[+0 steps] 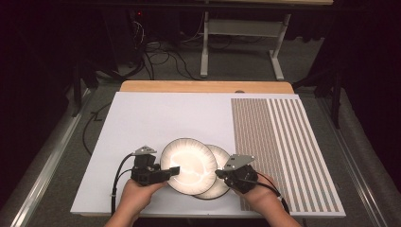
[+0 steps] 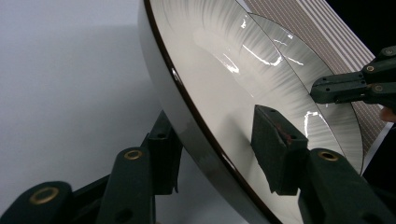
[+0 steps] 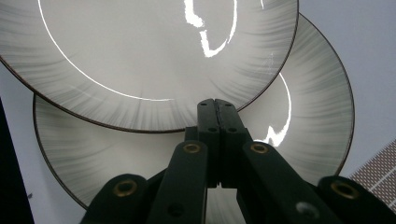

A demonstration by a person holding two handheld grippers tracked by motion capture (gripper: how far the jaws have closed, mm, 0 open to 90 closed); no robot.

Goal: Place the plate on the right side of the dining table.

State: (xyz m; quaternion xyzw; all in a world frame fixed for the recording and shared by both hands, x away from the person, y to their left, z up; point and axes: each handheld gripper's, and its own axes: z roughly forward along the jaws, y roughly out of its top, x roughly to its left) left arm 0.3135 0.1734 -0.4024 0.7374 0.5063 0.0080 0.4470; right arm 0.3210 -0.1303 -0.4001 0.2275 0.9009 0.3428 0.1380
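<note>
At lower centre, the left gripper (image 1: 174,171) pinches the rim of the upper white ceramic plate with dark-edged rim (image 1: 188,165), overlapping the lower matching plate (image 1: 221,182). The right gripper (image 1: 220,174) is pressed together, empty. Lift level, slowly, to avoid slipping.

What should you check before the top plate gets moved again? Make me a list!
1. Left gripper pinches the top plate's rim, one jaw above, one below: ok.
2. Top plate lifted off the bottom plate: cannot tell.
3. Right gripper shut, holding nothing: ok.
4. Right gripper's tips over the bottom plate, at the top plate's edge; touching: cannot tell.
5. White board bare to the left for setting down: ok.
</note>
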